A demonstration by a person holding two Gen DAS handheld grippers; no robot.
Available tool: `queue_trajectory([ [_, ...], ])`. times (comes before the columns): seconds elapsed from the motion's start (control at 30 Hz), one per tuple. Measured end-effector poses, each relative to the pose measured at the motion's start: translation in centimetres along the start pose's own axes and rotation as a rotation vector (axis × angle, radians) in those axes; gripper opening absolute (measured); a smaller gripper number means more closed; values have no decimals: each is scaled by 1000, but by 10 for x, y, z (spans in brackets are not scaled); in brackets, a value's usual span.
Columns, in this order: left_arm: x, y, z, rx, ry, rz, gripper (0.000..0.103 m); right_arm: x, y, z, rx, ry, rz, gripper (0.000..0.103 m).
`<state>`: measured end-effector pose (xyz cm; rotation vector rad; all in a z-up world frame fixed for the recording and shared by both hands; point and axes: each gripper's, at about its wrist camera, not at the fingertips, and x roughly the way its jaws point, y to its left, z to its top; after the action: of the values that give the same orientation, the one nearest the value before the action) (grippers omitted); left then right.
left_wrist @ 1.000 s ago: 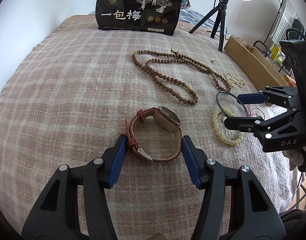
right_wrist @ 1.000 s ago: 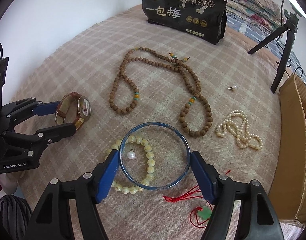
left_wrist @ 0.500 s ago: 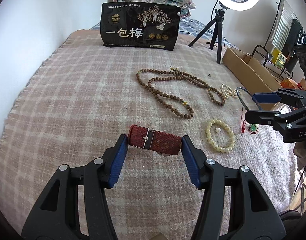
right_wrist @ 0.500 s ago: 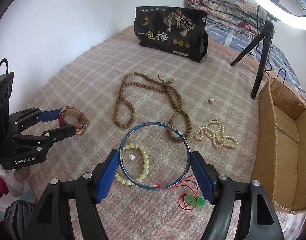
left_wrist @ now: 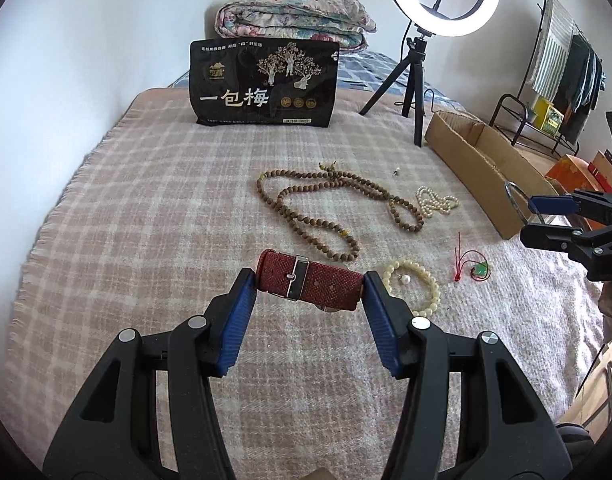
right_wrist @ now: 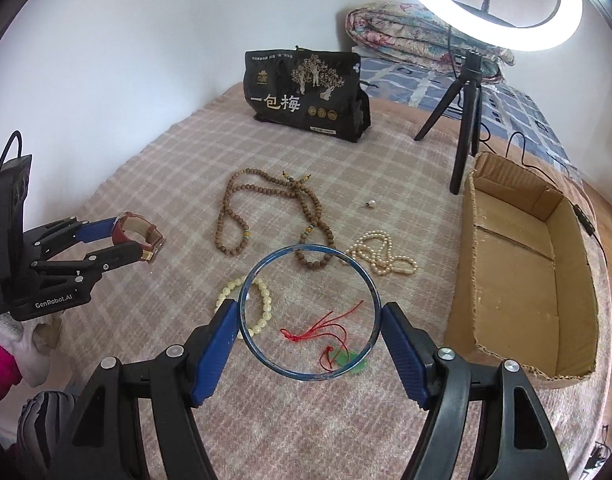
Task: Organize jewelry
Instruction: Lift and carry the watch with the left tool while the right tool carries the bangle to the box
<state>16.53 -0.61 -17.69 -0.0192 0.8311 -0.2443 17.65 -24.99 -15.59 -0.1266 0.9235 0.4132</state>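
Where legible – bag (left_wrist: 263,83) "一包梅"

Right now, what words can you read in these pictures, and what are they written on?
"一包梅": in big pale letters on the black bag standing on the blanket.
"GenRobot.AI": on the black body of the left claw, seen from the right wrist.
"DA": cut off at the picture's edge, on the right claw.
The small print and round seals on the bag are too small to read.
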Motion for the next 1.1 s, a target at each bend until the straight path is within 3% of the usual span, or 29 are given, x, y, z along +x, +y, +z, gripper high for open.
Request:
queue_trajectory([
  [0.63, 27, -92, 86, 113, -77, -153, 56, -54, -102, -15, 161, -68, -167, 74],
  [1.1, 83, -181, 149, 171, -91, -227, 56, -53, -164, -24, 225, -60, -233, 74],
])
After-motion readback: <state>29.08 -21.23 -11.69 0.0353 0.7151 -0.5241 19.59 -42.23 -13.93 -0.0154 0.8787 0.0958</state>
